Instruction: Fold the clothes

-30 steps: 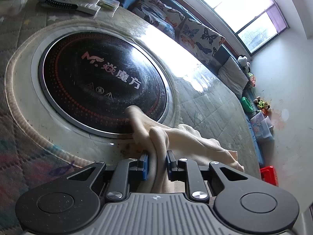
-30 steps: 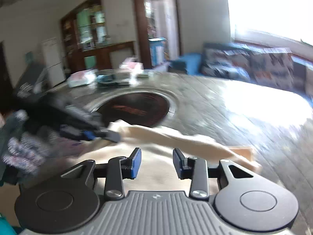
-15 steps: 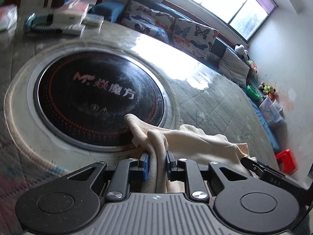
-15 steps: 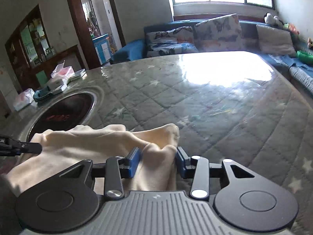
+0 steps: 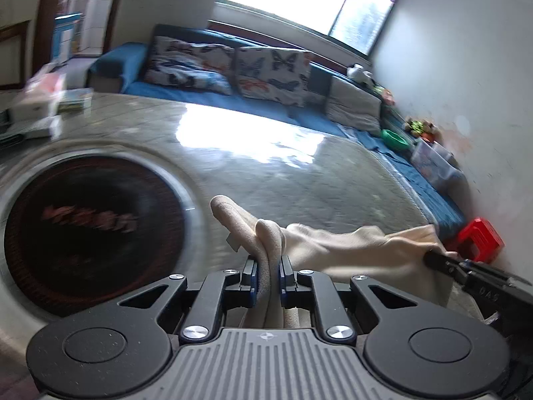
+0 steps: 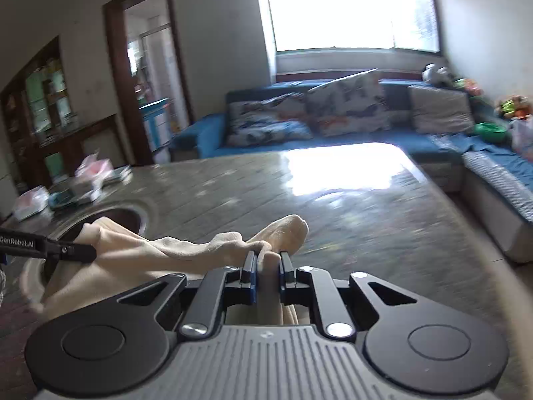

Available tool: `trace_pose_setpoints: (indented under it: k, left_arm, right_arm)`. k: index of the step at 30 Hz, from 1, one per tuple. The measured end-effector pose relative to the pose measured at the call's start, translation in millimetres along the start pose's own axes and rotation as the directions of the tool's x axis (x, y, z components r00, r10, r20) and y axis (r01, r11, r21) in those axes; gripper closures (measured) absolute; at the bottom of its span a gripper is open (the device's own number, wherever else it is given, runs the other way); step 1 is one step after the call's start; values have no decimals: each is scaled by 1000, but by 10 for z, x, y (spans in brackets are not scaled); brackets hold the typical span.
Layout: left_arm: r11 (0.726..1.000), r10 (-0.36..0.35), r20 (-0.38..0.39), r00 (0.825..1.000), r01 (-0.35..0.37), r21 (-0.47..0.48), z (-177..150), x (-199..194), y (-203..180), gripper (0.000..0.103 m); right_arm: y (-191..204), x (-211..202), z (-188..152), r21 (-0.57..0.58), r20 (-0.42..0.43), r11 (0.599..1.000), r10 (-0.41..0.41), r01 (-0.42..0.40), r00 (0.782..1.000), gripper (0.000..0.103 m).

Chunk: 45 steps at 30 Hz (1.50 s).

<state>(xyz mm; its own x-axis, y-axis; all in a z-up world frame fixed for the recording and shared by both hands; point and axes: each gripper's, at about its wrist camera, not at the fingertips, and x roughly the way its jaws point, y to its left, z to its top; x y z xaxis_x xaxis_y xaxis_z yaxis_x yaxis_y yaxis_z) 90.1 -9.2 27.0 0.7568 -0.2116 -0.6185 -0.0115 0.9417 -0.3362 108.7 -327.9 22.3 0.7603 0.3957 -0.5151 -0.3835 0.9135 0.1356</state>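
Now the left gripper (image 5: 268,268) pinches a bunched fold of the cream garment (image 5: 349,250), its jaws closing on the cloth that pokes up between the blue pads. Likewise the right gripper (image 6: 268,265) is closing on another bunched fold of the same garment, with cloth filling the narrow gap between its pads. The garment stretches between the two grippers, just above the shiny quilt-patterned table (image 6: 349,200), beside the round black cooktop (image 5: 90,230) set into that table. In the left wrist view the right gripper's tip shows at the cloth's far right end. Behind the table runs a blue sofa (image 6: 433,140) with butterfly cushions (image 5: 269,73).
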Motion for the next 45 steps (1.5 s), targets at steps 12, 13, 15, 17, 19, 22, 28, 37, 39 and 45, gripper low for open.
trace_pose_setpoints:
  k: [12, 13, 15, 17, 19, 22, 28, 37, 39, 45]
  left_arm:
    - [979, -117, -50, 992, 124, 164, 157, 707, -918, 89]
    - [976, -115, -62, 991, 125, 178, 144, 768, -959, 89]
    - [976, -89, -85, 992, 104, 192, 117, 874, -998, 85]
    - [975, -58, -96, 994, 77, 209, 81, 927, -1000, 78]
    - [970, -45, -91, 995, 65, 234, 31, 911, -989, 64]
    - [963, -24, -75, 997, 43, 267, -11, 884, -985, 51]
    - [953, 17, -69, 997, 4, 302, -49, 947, -1051, 19]
    - [937, 43, -56, 998, -21, 350, -78, 976, -1034, 0]
    - [933, 48, -48, 998, -27, 358, -93, 944, -1031, 0]
    - [926, 51, -38, 998, -33, 375, -190, 794, -1011, 0]
  right_arm:
    - [-871, -241, 101, 27, 8, 965, -261, 261, 965, 92]
    - [-936, -207, 81, 32, -6, 961, -275, 275, 961, 92]
    - [-1050, -135, 33, 35, -32, 951, -306, 307, 952, 90]
    - [-1152, -62, -22, 31, -57, 940, -338, 340, 939, 83]
    - [-1175, -47, -34, 35, -58, 941, -335, 337, 940, 79]
    - [-1161, 9, -38, 43, -56, 948, -311, 314, 949, 69]
    - [-1008, 322, -52, 30, -93, 968, -245, 249, 965, 57]
    - [-910, 632, -98, 8, -152, 971, -234, 238, 960, 47]
    - [-876, 580, -81, -2, -140, 971, -236, 238, 962, 44]
    - [-757, 353, -115, 9, -106, 974, -224, 227, 969, 37]
